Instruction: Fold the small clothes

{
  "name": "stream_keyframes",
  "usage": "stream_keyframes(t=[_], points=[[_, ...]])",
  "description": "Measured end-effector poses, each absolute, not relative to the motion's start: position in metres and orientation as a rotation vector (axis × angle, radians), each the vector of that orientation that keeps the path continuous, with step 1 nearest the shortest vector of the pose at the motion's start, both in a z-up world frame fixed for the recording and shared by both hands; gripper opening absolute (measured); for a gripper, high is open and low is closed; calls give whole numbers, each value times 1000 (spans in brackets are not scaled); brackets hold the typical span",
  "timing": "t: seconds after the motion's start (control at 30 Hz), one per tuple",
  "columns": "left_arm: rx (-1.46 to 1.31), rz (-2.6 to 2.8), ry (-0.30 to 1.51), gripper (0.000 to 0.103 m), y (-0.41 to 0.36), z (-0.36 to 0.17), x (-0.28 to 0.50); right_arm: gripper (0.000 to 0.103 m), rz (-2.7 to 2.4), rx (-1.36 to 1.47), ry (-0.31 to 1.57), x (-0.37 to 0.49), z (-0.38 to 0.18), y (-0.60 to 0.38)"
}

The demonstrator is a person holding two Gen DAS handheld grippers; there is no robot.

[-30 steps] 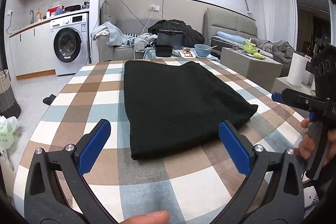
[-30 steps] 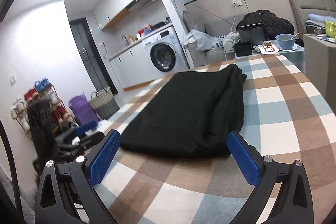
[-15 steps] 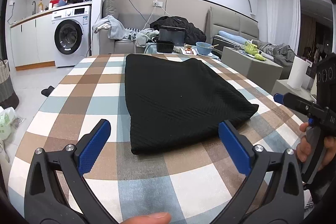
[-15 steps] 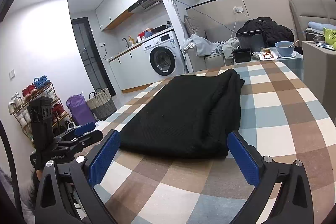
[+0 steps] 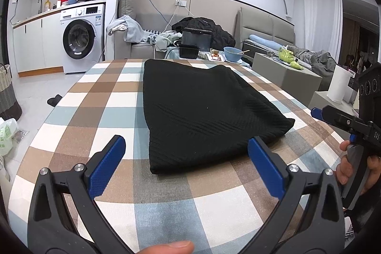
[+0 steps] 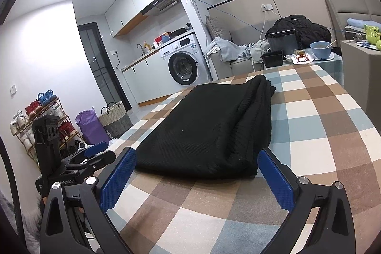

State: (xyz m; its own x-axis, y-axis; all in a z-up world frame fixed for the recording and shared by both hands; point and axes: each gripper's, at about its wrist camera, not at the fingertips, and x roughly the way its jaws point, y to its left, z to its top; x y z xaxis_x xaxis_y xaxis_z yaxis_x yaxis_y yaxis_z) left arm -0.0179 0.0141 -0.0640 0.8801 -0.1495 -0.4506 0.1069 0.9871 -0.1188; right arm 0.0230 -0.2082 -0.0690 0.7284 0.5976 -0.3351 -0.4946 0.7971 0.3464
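Note:
A black knit garment lies folded flat on the checked tablecloth. My left gripper hovers open just short of its near edge, blue pads wide apart with nothing between them. In the right wrist view the same garment shows its folded layers along the right side. My right gripper is open too, at the garment's near end, holding nothing. Each gripper appears in the other's view: the right gripper in a hand at the table's right edge, the left gripper at the left.
Beyond the table are a washing machine, a sofa heaped with clothes, a low table with a blue bowl and black box. A woven basket, purple bag and shoe rack stand on the floor to the left.
Both grippers tilted slightly so the garment sits a little lower in view. The garment has not moved. Both grippers stayed open.

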Motion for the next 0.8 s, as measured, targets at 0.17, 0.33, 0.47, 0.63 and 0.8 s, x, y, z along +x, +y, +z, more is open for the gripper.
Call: stream_keyframes(t=[0.17,0.33,0.47,0.63,0.8], points=[[-89,-131,479,102,14,-65,-17,103,607,239,450,23,-69,-208],[-89,-132,479,102,14,-65,-17,103,606,238,453,22,-70,-208],[-89,-132,480,102,14,-65,-17,103,605,242,456,23,-71,-208],[-89,-132,479,102,14,-65,-17,103,604,242,457,23,-71,-208],[-89,-132,480,102,14,-65,-17,103,604,243,458,23,-71,-208]])
